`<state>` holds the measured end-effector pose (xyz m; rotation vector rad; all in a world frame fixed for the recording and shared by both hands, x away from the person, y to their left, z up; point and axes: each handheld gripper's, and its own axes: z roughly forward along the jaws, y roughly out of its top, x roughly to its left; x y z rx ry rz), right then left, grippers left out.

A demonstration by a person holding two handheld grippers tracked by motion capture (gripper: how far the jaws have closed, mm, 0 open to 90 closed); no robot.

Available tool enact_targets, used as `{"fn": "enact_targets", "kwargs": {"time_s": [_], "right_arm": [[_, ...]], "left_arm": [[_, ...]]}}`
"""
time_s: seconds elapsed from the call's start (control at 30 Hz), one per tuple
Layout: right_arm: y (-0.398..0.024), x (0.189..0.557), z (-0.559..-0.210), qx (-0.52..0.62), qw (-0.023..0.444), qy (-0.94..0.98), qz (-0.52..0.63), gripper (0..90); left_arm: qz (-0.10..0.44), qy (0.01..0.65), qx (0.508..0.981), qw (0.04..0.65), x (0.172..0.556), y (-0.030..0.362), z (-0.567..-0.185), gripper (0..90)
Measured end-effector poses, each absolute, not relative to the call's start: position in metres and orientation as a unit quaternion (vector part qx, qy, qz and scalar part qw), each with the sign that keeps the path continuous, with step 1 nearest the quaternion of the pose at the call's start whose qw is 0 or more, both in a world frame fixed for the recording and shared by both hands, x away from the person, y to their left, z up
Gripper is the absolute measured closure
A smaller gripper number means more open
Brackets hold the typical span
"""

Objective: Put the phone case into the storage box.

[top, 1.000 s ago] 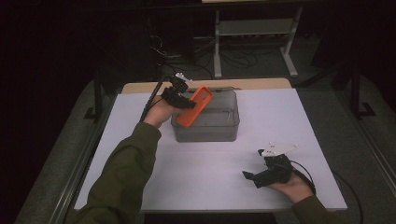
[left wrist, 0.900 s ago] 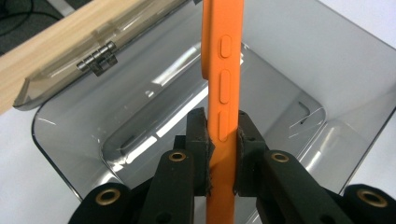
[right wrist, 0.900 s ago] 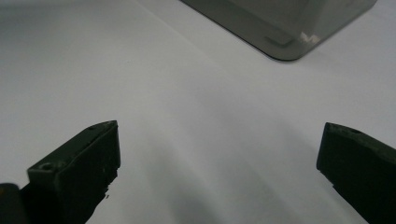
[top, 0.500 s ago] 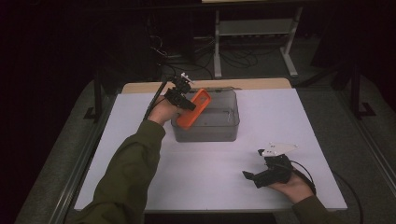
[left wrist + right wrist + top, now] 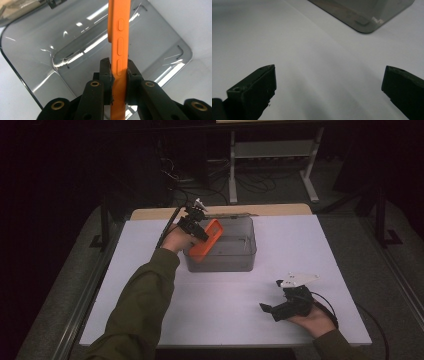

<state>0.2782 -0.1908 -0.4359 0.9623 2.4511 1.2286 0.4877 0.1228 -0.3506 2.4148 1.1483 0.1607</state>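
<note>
the white flat table top [image 5: 150, 270] is carrying the scene; towards its far side a translucent smoky-grey plastic bin with rounded corners [image 5: 235, 255] is standing upright, with nothing visible on its floor in the left gripper view [image 5: 62, 37].

the left gripper [image 5: 196, 226] is hanging over the bin's near-left corner, jaws closed on an orange, thin, rectangular phone case of rubbery-looking material [image 5: 205, 240]. in the left gripper view the case [image 5: 119, 37] is being pinched edge-on across its thickness, pads pressing on the side strip where the three moulded button bumps are running. the case is hovering tilted above the bin's open mouth, most of its length sticking out past the pads; whether its lower end is touching the rim cannot be told.

handling, judged: the case is probably very light, with no phone visible in it, so weight is posing little trouble. it is likely flexing a bit, being a soft shell, so a pinch across the thickness near one end is letting the free end droop or swing. the matte surface is probably giving decent friction against the pads. not fragile; a short drop into the bin is looking harmless. a grip nearer mid-length would be giving steadier control.

the right gripper [image 5: 275, 311] is resting on the table near the front right, well apart from the bin, jaws standing wide open with nothing between them [image 5: 329, 87].
</note>
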Motion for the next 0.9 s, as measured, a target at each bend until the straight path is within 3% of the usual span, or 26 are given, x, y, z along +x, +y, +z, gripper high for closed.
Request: {"fn": "enact_targets", "kwargs": {"time_s": [0.9], "right_arm": [[-0.191,0.278,-0.436,0.328,0.115,0.836,0.424,0.0]], "left_arm": [[0.024,0.472,0.86,0.191,0.5,0.123,-0.362,78.9]]}}
